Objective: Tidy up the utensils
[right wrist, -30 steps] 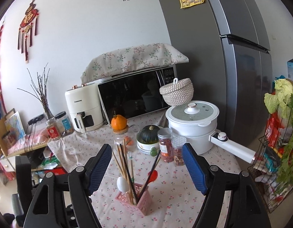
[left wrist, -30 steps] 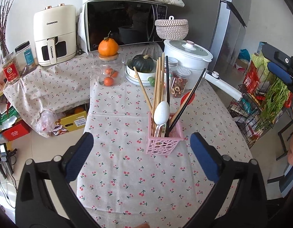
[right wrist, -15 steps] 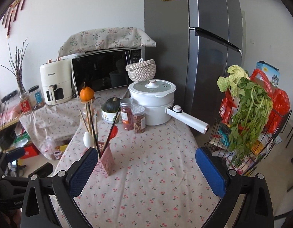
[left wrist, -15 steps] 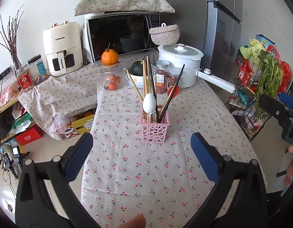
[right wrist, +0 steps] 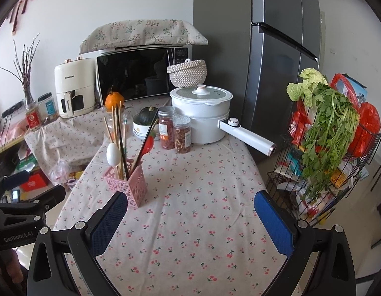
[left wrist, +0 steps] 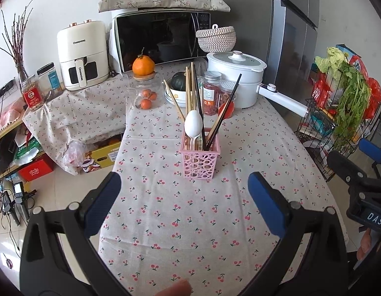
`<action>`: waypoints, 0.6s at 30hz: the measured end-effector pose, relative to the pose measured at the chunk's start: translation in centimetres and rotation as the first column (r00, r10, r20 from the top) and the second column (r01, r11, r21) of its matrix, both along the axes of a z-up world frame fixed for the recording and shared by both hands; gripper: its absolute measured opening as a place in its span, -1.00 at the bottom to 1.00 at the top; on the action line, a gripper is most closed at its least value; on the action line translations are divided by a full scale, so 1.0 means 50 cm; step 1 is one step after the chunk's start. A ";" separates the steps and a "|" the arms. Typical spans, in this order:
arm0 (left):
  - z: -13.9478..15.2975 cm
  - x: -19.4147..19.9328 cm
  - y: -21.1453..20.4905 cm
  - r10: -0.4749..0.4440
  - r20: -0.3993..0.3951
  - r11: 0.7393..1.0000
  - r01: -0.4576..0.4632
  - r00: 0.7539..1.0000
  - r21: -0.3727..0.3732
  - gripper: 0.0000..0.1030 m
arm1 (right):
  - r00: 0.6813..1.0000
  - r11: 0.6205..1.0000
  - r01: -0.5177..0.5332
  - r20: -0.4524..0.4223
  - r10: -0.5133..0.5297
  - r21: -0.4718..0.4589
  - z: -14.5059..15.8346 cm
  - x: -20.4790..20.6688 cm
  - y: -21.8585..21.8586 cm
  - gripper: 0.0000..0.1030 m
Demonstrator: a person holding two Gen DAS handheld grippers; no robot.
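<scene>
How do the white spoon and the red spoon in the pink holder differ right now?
The white spoon stands nearly upright near the front of the pink holder, bowl up. The red spoon leans away toward the jars, its bowl partly hidden behind black chopsticks. In the left view the white bowl looks larger. Both sit handle-down in the holder.

Perforated pink plastic holder stands on matt printed tablecloth.

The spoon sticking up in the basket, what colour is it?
White. The spoon shows best in the left wrist view.
</scene>
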State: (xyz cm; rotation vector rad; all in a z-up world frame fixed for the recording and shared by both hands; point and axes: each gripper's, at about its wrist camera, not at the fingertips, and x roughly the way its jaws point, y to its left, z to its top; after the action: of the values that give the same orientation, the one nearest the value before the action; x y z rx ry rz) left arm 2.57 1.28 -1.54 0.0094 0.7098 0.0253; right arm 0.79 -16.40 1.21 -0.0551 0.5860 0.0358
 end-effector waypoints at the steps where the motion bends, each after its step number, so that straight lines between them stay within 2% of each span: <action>1: 0.000 0.000 0.001 0.002 0.000 1.000 -0.002 1.000 0.001 0.98 | 1.000 1.000 0.002 -0.003 -0.002 -0.001 -0.002 0.001 0.000 1.00; 18: -0.004 0.000 -0.002 -0.002 -0.003 1.000 0.002 1.000 0.011 0.98 | 1.000 1.000 0.019 -0.012 -0.019 0.007 -0.006 0.004 -0.005 1.00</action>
State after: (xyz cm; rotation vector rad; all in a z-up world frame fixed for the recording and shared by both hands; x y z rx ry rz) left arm 2.56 1.17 -1.73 0.0208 0.7126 0.0277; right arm 1.01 -16.64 0.89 -0.0421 0.5987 0.0201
